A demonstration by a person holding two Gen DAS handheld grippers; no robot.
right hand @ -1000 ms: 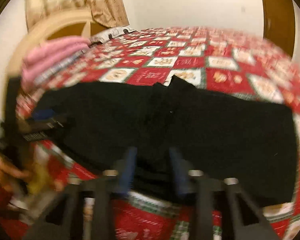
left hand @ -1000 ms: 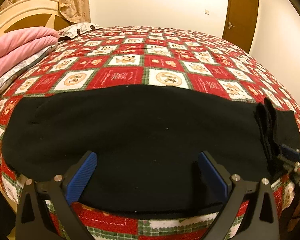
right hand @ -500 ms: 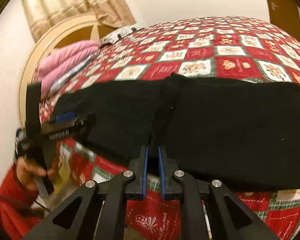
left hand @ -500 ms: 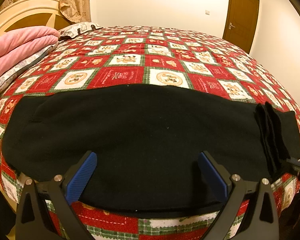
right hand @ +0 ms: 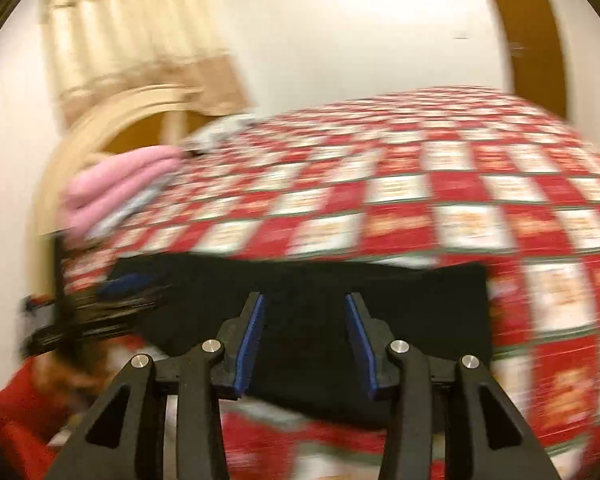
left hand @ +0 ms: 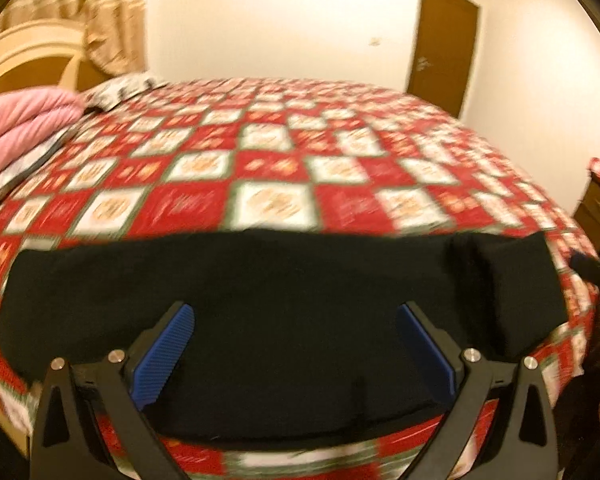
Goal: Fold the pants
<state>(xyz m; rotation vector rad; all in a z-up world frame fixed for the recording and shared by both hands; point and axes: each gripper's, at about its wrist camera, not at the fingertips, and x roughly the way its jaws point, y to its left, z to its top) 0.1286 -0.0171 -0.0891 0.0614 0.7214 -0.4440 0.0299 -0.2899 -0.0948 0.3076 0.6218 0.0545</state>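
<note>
The black pants (left hand: 292,300) lie flat along the near edge of the bed, with a thicker folded ridge near their right end (left hand: 468,280). My left gripper (left hand: 294,320) is open and empty, just above the pants' near edge. In the right wrist view the pants (right hand: 420,320) lie across the bed's edge, and my right gripper (right hand: 304,312) is open and empty above their near part. The left gripper (right hand: 112,304) shows blurred at the left of that view. Both views are motion-blurred.
The bed has a red, white and green checked quilt (left hand: 280,168). A folded pink blanket (left hand: 24,120) and a pillow (left hand: 120,88) lie at the head end by the cream headboard (left hand: 24,56). A brown door (left hand: 444,48) is in the far wall.
My right gripper has opened and let go of the pants' fold, and pulled back. Both cameras have tilted up and moved; the pants lie flat.
</note>
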